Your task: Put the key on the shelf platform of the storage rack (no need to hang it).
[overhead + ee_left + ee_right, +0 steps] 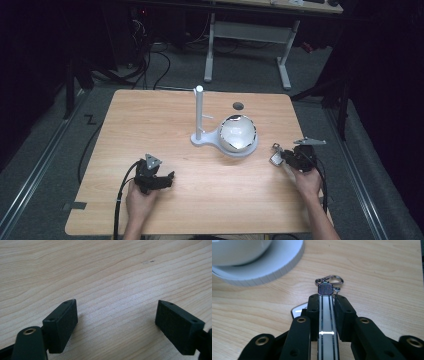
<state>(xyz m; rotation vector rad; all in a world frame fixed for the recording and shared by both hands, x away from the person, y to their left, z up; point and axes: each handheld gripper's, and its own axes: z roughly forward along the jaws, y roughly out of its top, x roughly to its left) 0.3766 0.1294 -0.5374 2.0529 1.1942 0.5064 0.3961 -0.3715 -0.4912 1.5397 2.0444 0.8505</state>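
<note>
Now my right gripper [326,300] is closed on a flat silver key tag with black stripes and a metal clasp [326,315]; the two black jaws press its sides, and its clasp end sticks out in front of them, just above the wood. In the high view I hold this gripper [281,156] near the right edge of the light wooden table [165,115], with the tag [275,158] pointing left toward the stand.

Just to the left and a little farther away is the white plastic stand with a round base [202,140] and an upright post [199,112]. A small peg sticks out from the post, and nothing hangs on it. A white bowl with a dark rim [238,133] sits on the round dish part of the stand, and its edge [237,252] is close to my tag in the right gripper view.

My left gripper [116,317] is wide open and holds nothing; it rests low over bare wood at the near left of the table [159,181].

I judge that the picking up is done. What is left, I think, is to carry the tag to the post and hang its clasp on the peg, then let go.
</note>
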